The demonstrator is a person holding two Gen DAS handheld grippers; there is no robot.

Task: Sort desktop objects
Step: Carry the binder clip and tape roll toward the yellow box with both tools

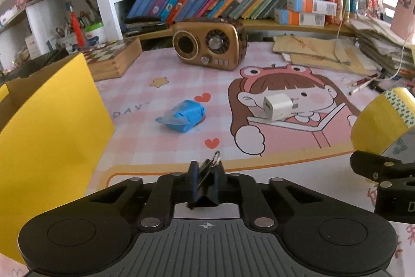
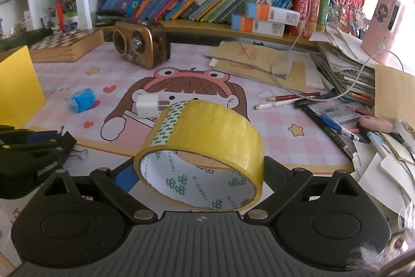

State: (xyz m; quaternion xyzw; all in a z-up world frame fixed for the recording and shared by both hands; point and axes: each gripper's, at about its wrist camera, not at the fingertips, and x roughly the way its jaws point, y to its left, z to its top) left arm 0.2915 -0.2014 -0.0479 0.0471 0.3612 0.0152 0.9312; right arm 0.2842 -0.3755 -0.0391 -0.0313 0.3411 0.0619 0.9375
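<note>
My left gripper is shut on a black binder clip, whose silver wire handles stick out past the pads, low over the mat's front edge. In the right wrist view the same gripper sits at the far left with the clip's wire showing. My right gripper is shut on a yellow tape roll, held tilted above the mat with its printed white core facing me. The roll also shows at the right edge of the left wrist view. A blue packet and a white charger plug lie on the mat.
A yellow cardboard box stands open at the left. Behind are a brown retro radio, a wooden chessboard box and a bookshelf. Pens, pencils, envelopes and stacked papers crowd the right side, with a white cable across them.
</note>
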